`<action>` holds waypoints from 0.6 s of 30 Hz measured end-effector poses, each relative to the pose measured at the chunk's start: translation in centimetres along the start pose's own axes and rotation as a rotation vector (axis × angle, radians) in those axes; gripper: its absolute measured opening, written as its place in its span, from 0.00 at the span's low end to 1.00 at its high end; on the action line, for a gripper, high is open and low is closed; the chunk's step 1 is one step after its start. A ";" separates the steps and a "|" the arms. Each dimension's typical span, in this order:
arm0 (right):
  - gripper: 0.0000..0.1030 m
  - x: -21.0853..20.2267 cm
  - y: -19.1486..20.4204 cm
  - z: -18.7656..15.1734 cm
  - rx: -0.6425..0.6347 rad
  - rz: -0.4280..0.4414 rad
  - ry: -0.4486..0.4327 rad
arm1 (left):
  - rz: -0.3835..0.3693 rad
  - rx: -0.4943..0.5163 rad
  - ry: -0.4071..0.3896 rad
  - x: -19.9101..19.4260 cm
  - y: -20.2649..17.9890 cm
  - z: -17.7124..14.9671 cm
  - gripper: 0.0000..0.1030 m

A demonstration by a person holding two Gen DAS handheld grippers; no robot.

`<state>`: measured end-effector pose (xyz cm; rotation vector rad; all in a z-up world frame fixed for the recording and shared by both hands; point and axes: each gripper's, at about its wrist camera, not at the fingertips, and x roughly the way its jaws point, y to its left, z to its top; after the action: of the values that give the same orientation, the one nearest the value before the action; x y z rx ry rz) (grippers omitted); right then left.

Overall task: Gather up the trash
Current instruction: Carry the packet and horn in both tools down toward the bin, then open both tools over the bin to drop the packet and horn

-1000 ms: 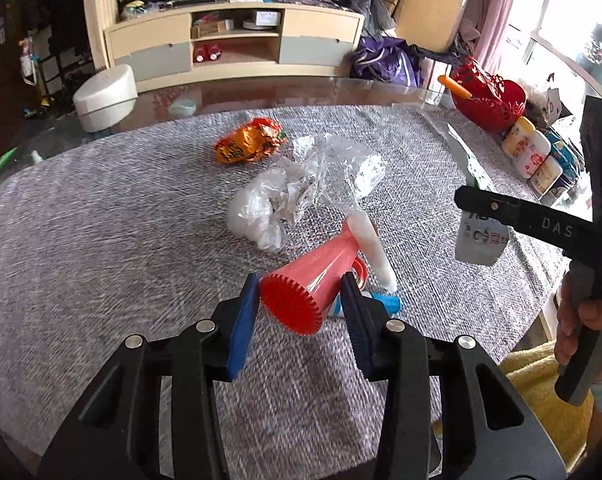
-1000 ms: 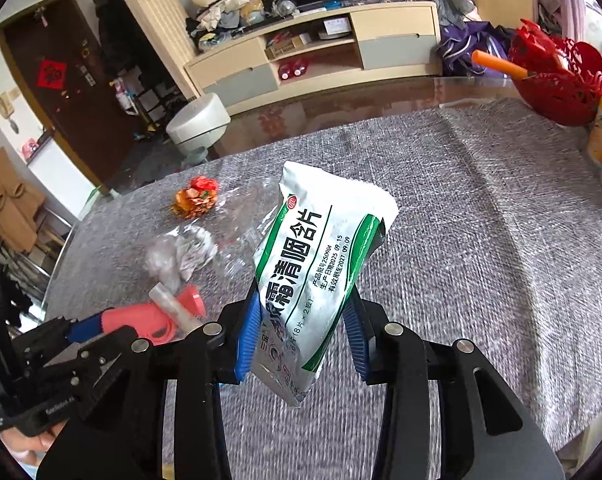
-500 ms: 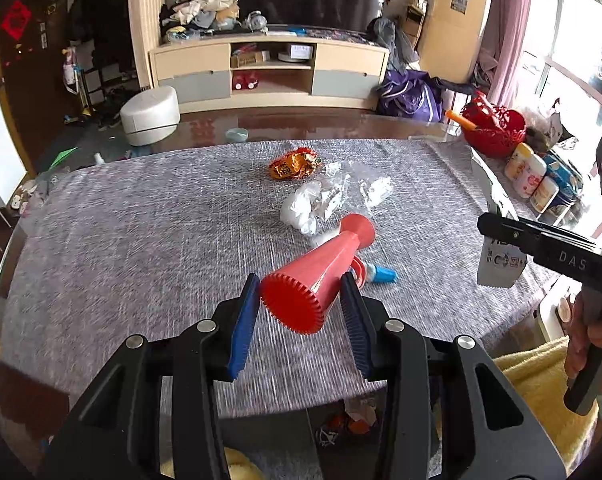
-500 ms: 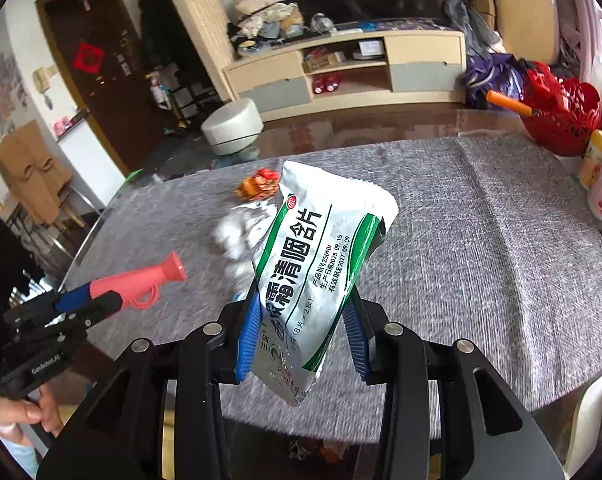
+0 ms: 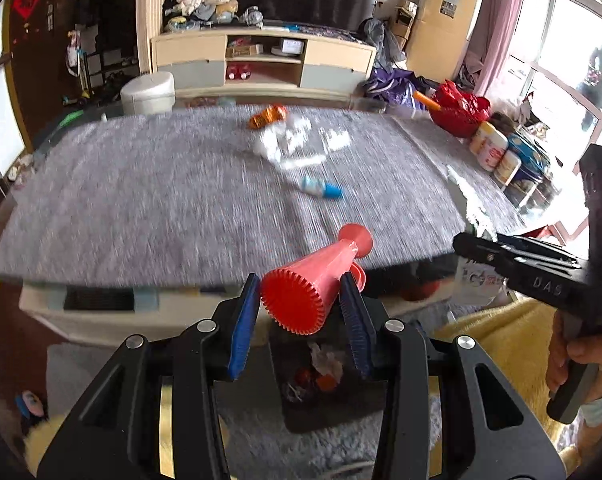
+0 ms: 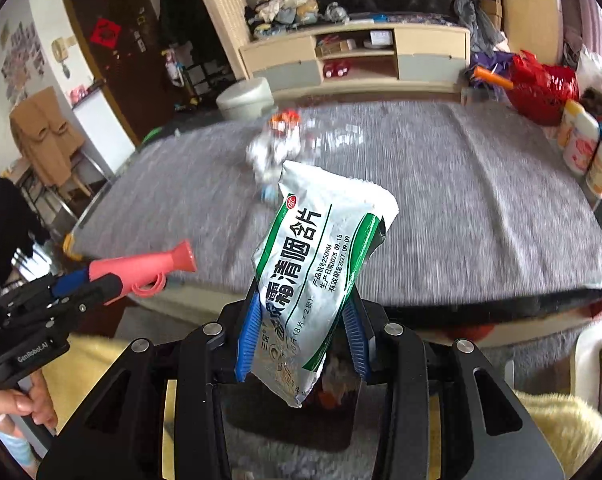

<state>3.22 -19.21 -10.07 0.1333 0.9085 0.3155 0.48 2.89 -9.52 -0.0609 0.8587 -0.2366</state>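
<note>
Grey-clothed table (image 5: 141, 200) blurred, its litter hard to make out. Left gripper (image 5: 301, 312) clamped on red horn (image 5: 313, 280); right gripper (image 6: 301, 332) clamped on foil packet (image 6: 317, 264), dark bin (image 5: 325, 400) half hidden below.

Left claw (image 5: 301, 316) grips red plastic horn (image 5: 317, 278) above dark bin (image 5: 325, 404); grey table (image 5: 141, 200) beyond.

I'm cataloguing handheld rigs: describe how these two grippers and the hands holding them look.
Both are matte black frames with silver bolts and two jaws lined with ribbed blue pads. The left gripper carries white "GenRobot.AI" lettering on its side, seen from the right wrist view. The right gripper shows "DAS" lettering and a small green light. Each has a black pistol-style handle. The left hand shows a light blue cuff.
</note>
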 end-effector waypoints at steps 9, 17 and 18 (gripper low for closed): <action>0.38 3.6 0.1 -5.5 0.019 0.005 0.135 | -0.039 0.018 0.144 4.0 -1.7 -5.9 0.37; 0.38 7.7 -1.1 -8.6 0.056 0.004 0.250 | -0.041 0.028 0.267 8.6 -2.1 -8.7 0.37; 0.38 8.2 -1.1 -8.7 0.061 0.006 0.259 | -0.042 0.027 0.280 9.1 -2.2 -9.0 0.37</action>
<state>1.21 -17.73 -21.83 0.1536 1.1752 0.3150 -1.00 -0.96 -21.86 -0.0205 1.1329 -0.3005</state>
